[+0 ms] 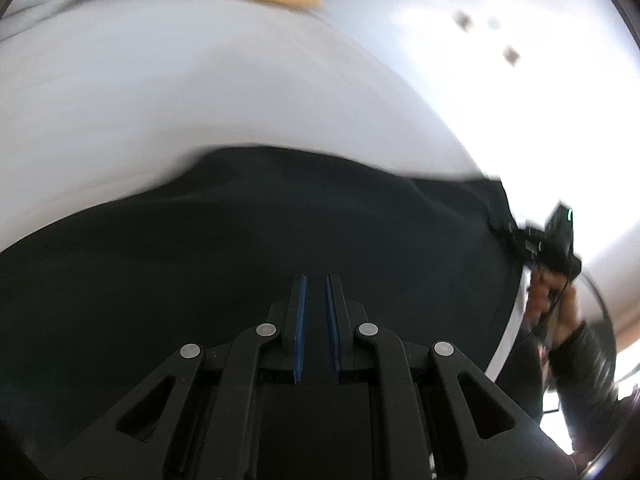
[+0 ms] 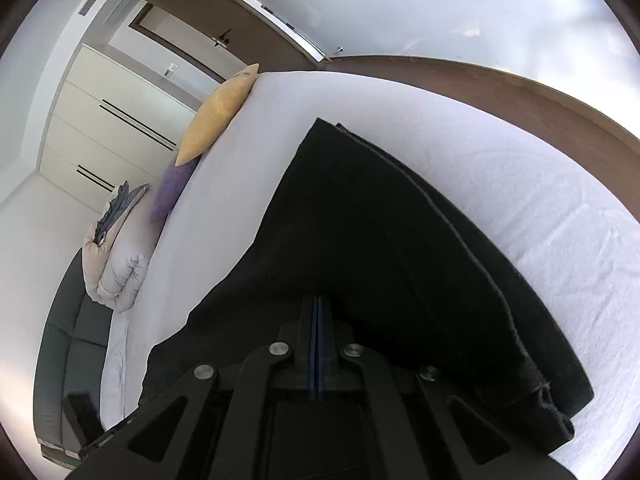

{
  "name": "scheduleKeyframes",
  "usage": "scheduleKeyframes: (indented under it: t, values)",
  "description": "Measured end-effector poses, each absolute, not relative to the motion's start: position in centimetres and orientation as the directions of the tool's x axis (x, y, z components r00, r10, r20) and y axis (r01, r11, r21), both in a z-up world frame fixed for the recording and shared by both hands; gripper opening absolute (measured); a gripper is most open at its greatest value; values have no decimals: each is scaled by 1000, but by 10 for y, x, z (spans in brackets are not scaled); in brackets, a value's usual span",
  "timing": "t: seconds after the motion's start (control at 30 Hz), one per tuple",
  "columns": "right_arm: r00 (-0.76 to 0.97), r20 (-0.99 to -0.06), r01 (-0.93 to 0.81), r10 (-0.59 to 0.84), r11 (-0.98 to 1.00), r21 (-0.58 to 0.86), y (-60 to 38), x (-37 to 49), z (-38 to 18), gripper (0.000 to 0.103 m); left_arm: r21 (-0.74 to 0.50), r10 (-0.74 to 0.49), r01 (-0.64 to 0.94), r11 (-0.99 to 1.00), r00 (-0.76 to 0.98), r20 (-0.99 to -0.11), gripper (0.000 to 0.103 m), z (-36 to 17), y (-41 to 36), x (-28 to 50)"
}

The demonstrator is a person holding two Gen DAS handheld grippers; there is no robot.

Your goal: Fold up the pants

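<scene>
No writing can be read on anything in view. The black pants (image 2: 384,248) lie folded lengthwise on the white bed (image 2: 500,184), stretching ahead of both tongs. The left gripper (image 1: 316,280) is nearly closed over the dark cloth; the right gripper (image 2: 317,300) is fully closed, and whether either pinches fabric is unclear.

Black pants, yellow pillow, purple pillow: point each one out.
black pants (image 2: 400,248), right wrist view, on the broad middle of the dark fabric.
yellow pillow (image 2: 218,114), right wrist view, on the middle of its face.
purple pillow (image 2: 174,188), right wrist view, on the middle of its visible side.
</scene>
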State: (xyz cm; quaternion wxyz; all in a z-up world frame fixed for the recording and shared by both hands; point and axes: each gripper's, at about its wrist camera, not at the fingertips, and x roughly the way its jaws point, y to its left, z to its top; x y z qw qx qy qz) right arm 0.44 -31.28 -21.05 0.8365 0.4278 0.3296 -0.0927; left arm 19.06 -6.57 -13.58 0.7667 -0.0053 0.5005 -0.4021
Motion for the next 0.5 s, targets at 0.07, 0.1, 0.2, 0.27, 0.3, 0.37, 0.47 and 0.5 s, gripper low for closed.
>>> scheduleKeyframes:
  t: [0.07, 0.1, 0.2, 0.27, 0.3, 0.37, 0.47, 0.5]
  values:
    - [763, -634, 437, 131, 618, 654, -314, 8, -209, 0, -355, -577, 645, 677, 166, -800, 11, -150, -94, 202]
    - [762, -633, 436, 134, 616, 655, -312, 15, -208, 0, -382, -602, 635, 671, 166, -781, 11, -151, -95, 214]
    - [761, -635, 436, 136, 617, 655, -313, 15, -209, 0, -456, -641, 565, 688, 178, -746, 10, -153, -80, 250]
    - [761, -636, 438, 129, 621, 650, -312, 15, -210, 0, -442, -609, 503, 743, 232, -759, 10, -161, -53, 275]
    - [761, -636, 440, 126, 621, 649, -312, 16, -209, 0, -470, -620, 469, 748, 241, -746, 8, -161, -39, 288]
    - [760, -638, 442, 125, 620, 648, -314, 14, -207, 0, -437, -562, 377, 816, 342, -753, 8, -154, 3, 296]
    - [756, -643, 449, 127, 613, 650, -315, 15, -206, 0, -368, -474, 304, 879, 465, -748, 8, -130, 64, 283]
    - [755, -644, 450, 127, 613, 649, -314, 16, -206, 0, -368, -468, 291, 883, 496, -732, 8, -121, 85, 271]
